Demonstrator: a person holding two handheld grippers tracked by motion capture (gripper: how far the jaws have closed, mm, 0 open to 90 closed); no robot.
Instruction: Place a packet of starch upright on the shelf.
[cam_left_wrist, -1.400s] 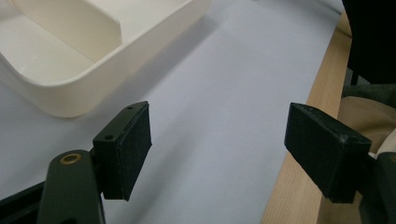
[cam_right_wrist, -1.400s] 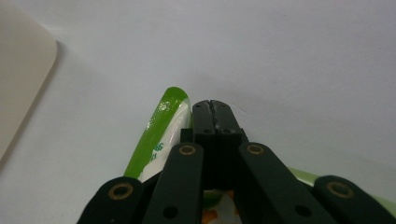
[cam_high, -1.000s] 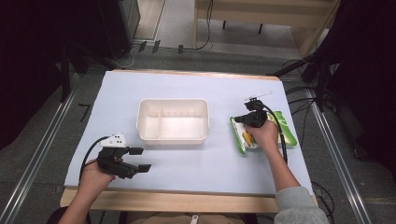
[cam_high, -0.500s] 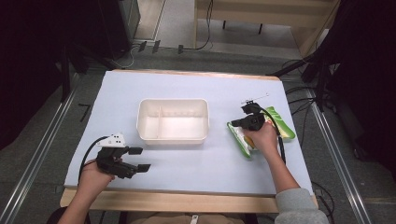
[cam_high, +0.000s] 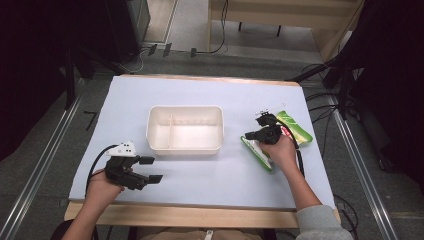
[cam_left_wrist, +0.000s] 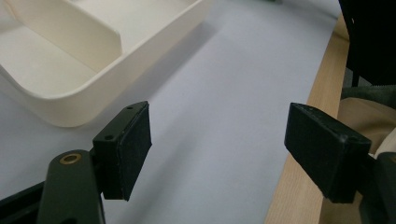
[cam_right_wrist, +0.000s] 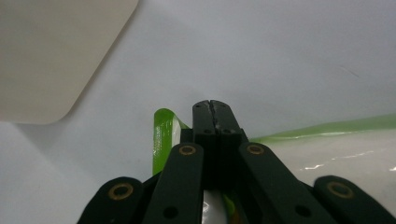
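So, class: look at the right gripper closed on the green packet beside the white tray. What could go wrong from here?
1. The right gripper seems to pinch the green packet only near its edge, so the floppy packet may slip or sag when lifted.
2. The white tray has a raised rim and a divider; a dangling packet could catch on the rim or land across the divider.
3. The left gripper is open, away from the tray, so a nudged tray could slide.

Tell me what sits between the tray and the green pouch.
Nothing: in the high view the stretch of table between the tray and the pouch is bare. The right gripper is shut on the pouch.
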